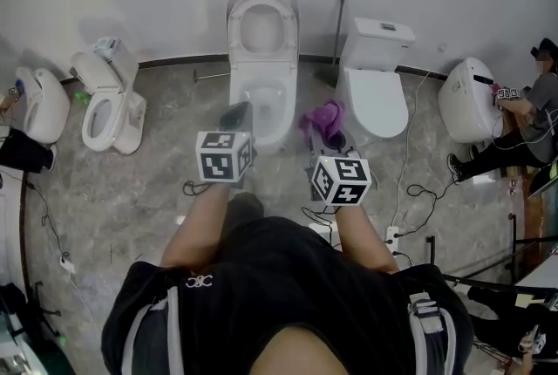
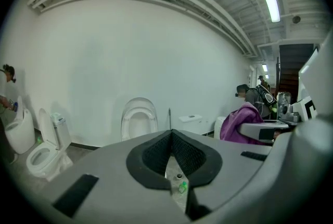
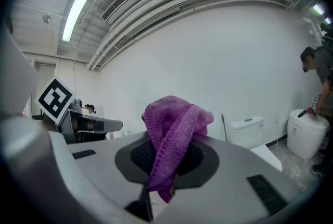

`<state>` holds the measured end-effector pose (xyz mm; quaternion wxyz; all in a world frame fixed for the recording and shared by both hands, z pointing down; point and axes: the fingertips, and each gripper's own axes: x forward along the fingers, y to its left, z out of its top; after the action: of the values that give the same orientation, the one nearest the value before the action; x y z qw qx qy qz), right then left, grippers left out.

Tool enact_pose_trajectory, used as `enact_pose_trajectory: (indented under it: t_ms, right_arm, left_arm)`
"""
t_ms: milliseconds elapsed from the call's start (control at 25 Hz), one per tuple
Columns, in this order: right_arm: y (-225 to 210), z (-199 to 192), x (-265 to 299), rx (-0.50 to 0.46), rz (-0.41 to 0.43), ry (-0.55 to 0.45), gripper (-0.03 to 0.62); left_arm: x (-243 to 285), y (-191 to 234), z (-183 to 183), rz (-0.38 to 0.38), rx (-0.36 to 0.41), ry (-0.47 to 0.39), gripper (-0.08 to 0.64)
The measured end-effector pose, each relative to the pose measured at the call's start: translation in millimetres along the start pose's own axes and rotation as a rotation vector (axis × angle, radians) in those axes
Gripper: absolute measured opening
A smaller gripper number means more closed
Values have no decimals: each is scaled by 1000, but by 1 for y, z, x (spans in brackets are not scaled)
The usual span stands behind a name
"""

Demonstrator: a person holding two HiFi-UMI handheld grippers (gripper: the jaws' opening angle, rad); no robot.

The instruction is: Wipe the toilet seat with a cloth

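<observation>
Clamped in the right grey two-jaw gripper (image 3: 164,168): a purple knitted cloth (image 3: 173,132), bunched above the jaws closed on it, 1 tail hanging below. Held in the air just right of the white ceramic toilet (image 1: 281,103) with raised lid, beside its bowl and clear of it. Pressed together with nothing between: the 2 jaws of the left grey gripper (image 2: 174,158), poised near the front rim of that toilet.
</observation>
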<state>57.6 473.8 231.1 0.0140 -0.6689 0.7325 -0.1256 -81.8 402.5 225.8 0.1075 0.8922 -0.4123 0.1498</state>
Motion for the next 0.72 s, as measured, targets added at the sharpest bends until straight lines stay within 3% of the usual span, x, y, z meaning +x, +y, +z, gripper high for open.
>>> enact_pose_trajectory:
  t_ms: [720]
  right_arm:
    - [-37,-5,66,11,-27,24,63]
  left_arm:
    - [75,25,-4,-12,-12,46,3]
